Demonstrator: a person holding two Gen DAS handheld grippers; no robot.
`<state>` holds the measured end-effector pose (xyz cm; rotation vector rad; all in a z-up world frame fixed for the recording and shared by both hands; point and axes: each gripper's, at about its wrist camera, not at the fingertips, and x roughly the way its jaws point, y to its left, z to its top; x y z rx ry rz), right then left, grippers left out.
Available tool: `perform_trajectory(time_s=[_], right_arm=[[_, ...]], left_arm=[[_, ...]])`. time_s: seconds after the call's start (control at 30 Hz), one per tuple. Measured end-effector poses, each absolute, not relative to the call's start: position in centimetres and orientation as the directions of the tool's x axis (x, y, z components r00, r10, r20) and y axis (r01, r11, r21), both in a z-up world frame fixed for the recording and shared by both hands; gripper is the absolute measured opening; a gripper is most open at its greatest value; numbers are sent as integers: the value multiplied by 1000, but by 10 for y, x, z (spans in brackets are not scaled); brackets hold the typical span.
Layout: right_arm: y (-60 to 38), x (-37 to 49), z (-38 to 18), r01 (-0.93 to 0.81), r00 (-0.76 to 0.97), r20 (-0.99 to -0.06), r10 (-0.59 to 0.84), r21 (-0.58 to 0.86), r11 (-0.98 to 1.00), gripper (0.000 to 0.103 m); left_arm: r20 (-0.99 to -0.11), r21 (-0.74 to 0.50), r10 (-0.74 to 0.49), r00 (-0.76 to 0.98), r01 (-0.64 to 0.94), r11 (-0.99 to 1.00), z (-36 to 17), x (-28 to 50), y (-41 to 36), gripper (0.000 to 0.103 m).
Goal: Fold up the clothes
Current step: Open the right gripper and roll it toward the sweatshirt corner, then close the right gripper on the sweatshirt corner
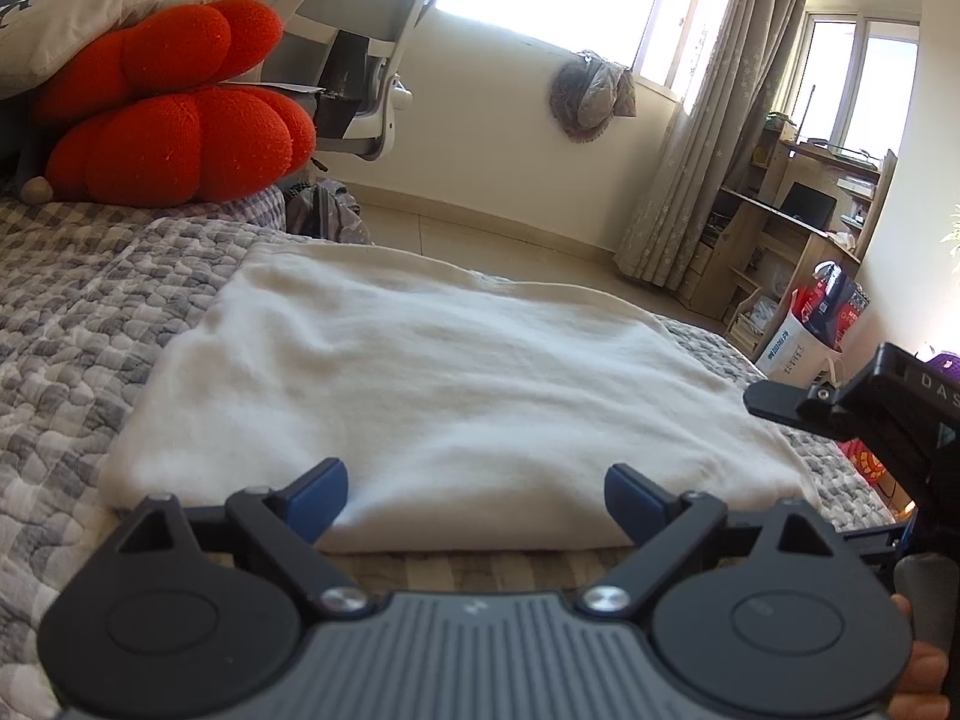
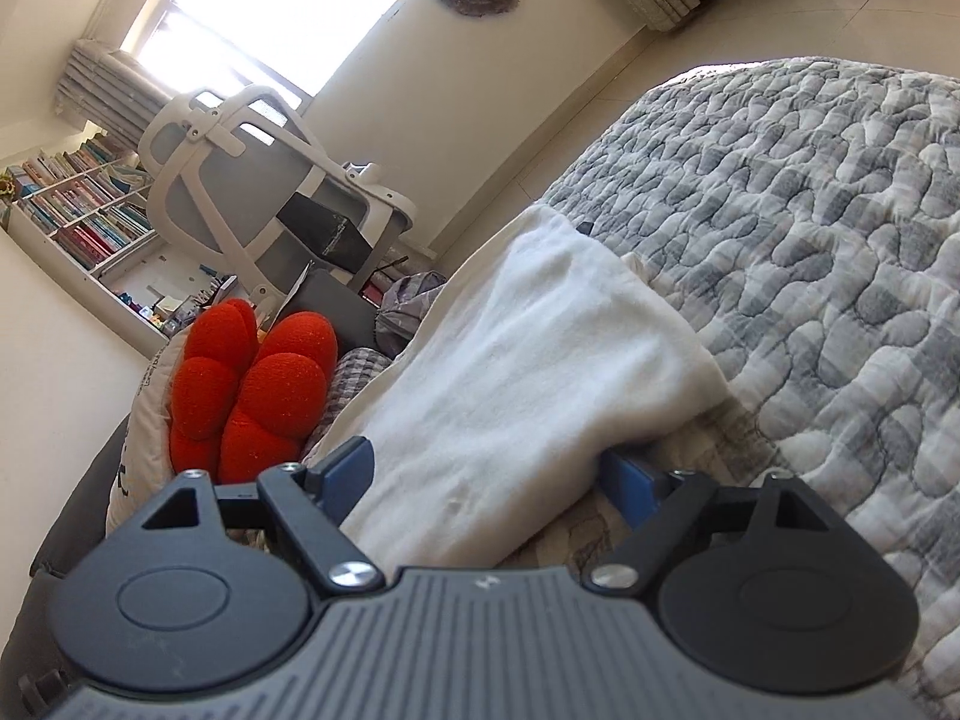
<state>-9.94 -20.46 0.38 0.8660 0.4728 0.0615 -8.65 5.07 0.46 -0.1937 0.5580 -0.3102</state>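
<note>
A folded white garment (image 1: 444,384) lies flat on the grey-and-white quilted bedspread (image 1: 78,324). My left gripper (image 1: 477,501) is open, its blue pads (image 1: 318,501) level with the garment's near folded edge and apart from the cloth. In the right wrist view, which is rolled to one side, the same white garment (image 2: 528,360) runs up between the wide-spread fingers of my right gripper (image 2: 489,480), which is open. Its right blue pad (image 2: 630,483) sits just under the cloth's edge without pinching it. The black frame (image 1: 882,408) of the right-hand tool shows at the garment's right side.
A red lobed cushion (image 1: 174,114) and a grey pillow (image 1: 78,18) lie at the bed's far left. A white office chair (image 2: 258,180), a backpack (image 1: 327,213) on the floor, a bookshelf (image 2: 84,210), a wooden desk (image 1: 792,222) and shopping bags (image 1: 810,324) stand beyond the bed.
</note>
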Motion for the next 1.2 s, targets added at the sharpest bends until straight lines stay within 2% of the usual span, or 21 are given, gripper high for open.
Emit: perform_trajectory(time_s=[0.27,0.4,0.57,0.6,0.7,0.77,0.83,0.9,1.2], right_arm=[[-226,-104,-4,114,933,-278,227,829,547,80],[-231,-112,3,103,944,-272,188,781,616,79],[-239,-113,-6,116,948,-263,178,808,577,79],[-240,-113,-8,121,949,-263,173,813,570,76],[-240,-112,-10,151,944,-291,152,796,587,56],[-240,-111,-11,167,940,-309,147,789,591,49],[-239,-111,-11,173,938,-316,144,785,595,35],[-239,-112,-11,177,936,-321,142,781,598,32],[-240,-113,-13,168,935,-317,160,791,588,34]], left_arm=[[-508,-214,-316,801,239,947,5,-87,45,93],[-513,-193,-301,803,234,953,6,-87,41,93],[-527,-169,-289,799,234,957,6,-85,36,95],[-531,-163,-286,798,235,958,6,-85,35,95],[-540,-145,-277,795,236,961,7,-84,33,96],[-544,-139,-274,793,237,962,7,-83,32,97],[-547,-137,-273,792,237,962,7,-83,32,97],[-551,-131,-270,790,237,963,7,-83,31,98],[-536,-159,-276,798,226,961,12,-83,34,100]])
